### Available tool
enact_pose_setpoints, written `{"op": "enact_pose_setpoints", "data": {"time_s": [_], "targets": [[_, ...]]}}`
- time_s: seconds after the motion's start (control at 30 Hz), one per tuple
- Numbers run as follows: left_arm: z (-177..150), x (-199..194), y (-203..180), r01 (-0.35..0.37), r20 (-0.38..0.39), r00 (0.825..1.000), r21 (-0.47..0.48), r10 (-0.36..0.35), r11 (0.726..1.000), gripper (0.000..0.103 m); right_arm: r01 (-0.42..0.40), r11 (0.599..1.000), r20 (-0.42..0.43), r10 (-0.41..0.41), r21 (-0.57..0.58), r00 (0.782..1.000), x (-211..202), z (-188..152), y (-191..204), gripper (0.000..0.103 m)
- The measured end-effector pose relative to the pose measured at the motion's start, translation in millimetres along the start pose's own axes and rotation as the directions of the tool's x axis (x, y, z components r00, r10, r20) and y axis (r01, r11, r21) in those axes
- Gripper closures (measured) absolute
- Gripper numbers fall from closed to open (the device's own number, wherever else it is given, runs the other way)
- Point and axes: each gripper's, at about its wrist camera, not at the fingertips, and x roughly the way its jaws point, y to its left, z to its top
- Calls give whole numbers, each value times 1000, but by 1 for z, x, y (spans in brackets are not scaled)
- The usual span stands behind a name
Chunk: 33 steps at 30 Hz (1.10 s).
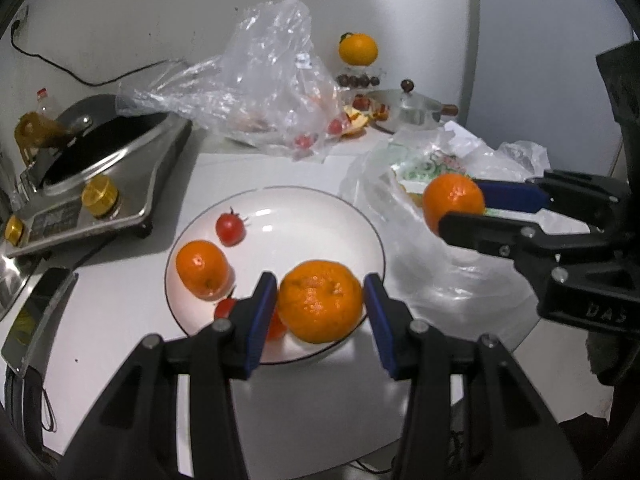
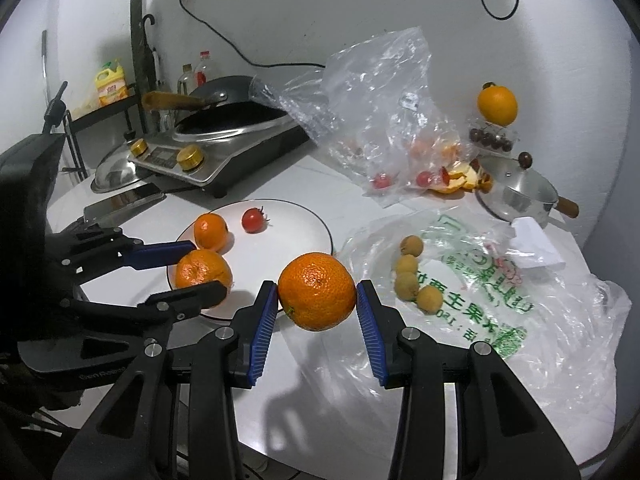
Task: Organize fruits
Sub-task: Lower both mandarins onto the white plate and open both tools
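The white worktop (image 2: 304,392) carries everything here, with a steel induction cooker (image 2: 208,152) and its dark wok at the back left. A clear plastic bag (image 2: 372,92) slumps behind, and a printed plastic bag (image 2: 480,280) lies flat on the right, with 4 small tan fruits (image 2: 412,276) resting on it. A white plate (image 1: 312,224) with a thin dark rim sits near the middle of the worktop.

The left hand-held gripper (image 1: 320,304) is closed part-way on a mandarin (image 1: 320,300), both blue pads pressing its sides, and holds it over the near edge of the plate. The right hand-held gripper (image 2: 317,304) is likewise part-way closed on a second mandarin (image 2: 317,291), held in the air over the worktop between the plate and the printed bag.

On the plate lies a third, smaller mandarin (image 1: 202,270) at the left side, apart from the held one. A red cherry tomato (image 1: 230,229) sits further back on the plate, and 2 more red tomatoes (image 1: 226,308) show partly behind the left gripper's finger. A lone orange (image 2: 497,105) stands on a stand at the back right.
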Motion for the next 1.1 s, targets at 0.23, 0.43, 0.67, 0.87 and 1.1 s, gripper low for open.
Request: {"op": "enact_pose_setpoints", "data": {"time_s": [0.23, 0.43, 0.67, 0.87, 1.1], "targets": [[-1, 17, 3, 8, -31, 999, -6, -9, 1000, 57, -22, 1000, -22, 22, -3, 1000, 15, 0, 3, 60], [1, 26, 0, 30, -39, 999, -2, -30, 1000, 57, -22, 1000, -30, 22, 5, 999, 22, 0, -2, 60], [2, 35, 0, 43, -45, 998, -1, -43, 999, 56, -16, 1000, -42, 17, 13, 999, 29, 0, -8, 60], [5, 41, 0, 43, -56, 997, 4, -43, 999, 55, -13, 1000, -47, 13, 14, 999, 32, 1, -9, 60], [4, 38, 5, 60, -47, 997, -10, -61, 998, 52, -12, 1000, -52, 12, 4, 999, 37, 6, -7, 60]]}}
